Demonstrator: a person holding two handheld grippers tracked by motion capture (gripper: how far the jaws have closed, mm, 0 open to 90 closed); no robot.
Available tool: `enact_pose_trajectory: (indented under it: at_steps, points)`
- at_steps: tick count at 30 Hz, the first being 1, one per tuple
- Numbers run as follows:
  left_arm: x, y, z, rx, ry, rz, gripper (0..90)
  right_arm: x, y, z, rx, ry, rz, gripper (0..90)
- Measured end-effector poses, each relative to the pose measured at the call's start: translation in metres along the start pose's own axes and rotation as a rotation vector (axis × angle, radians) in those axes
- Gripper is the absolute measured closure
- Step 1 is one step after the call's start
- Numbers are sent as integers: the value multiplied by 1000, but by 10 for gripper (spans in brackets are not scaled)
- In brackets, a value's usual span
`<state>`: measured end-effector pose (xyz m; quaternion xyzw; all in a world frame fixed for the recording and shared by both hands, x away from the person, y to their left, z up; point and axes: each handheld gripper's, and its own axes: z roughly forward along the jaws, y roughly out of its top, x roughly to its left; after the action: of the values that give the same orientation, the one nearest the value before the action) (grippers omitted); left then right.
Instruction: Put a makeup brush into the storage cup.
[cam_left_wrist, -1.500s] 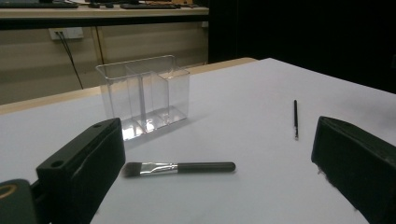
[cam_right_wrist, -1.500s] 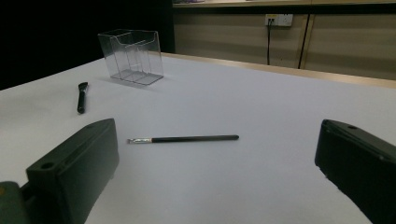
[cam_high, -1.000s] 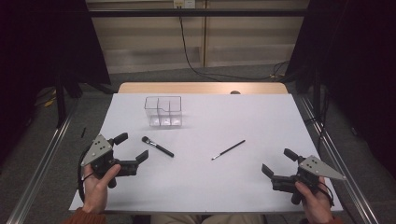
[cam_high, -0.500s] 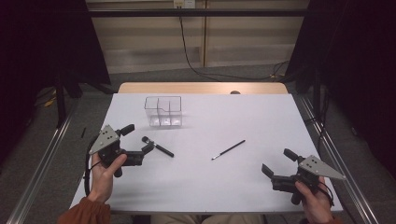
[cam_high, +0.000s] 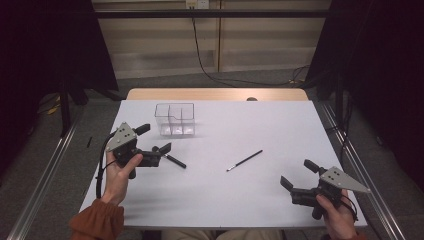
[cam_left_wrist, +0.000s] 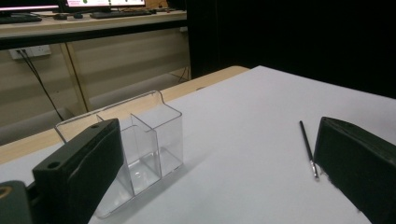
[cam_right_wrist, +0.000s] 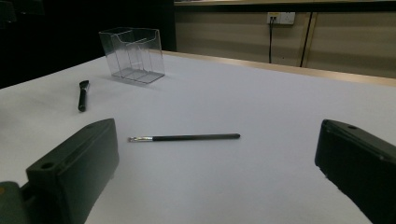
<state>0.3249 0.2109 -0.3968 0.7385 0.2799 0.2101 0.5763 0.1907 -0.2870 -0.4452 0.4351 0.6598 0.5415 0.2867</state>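
A clear plastic organiser (cam_high: 175, 120) with compartments stands at the back left of the white table (cam_high: 240, 205). A short black brush (cam_high: 173, 160) lies in front of it, and a thin black brush (cam_high: 244, 160) lies near the middle. My left gripper (cam_high: 157, 137) is open, its near jaw right beside the short brush's head, with nothing between the jaws. In the left gripper view the organiser (cam_left_wrist: 140, 144) stands just ahead and the thin brush (cam_left_wrist: 308, 149) lies by the right jaw. My right gripper (cam_high: 297, 174) rests open at the front right, facing the thin brush (cam_right_wrist: 187, 137).
The right gripper view has the short brush (cam_right_wrist: 83, 95) and organiser (cam_right_wrist: 133, 53) farther off to the left. A wooden strip (cam_high: 215, 94) borders the table's far edge. Metal rails (cam_high: 45, 185) run along both sides, and a cable (cam_high: 205, 65) hangs on the wall behind.
My left gripper has moved forward and to the right, up to the short brush and nearer the organiser. The right gripper and both brushes have stayed put.
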Motion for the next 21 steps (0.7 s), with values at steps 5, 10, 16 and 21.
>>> enact_pose_trajectory:
  at_steps: [5,10,16,21]
  points:
    - [3,0,9,5,-9,-4,16,0,0,0,3,1,-4,0]
    - [6,6,17,11,-9,8,17,0,0,1,4,3,-4,0]
    - [10,11,27,29,-2,1,16,0,0,0,-1,3,5,0]
    - [14,13,32,79,-22,9,18,-1,0,0,1,2,4,0]
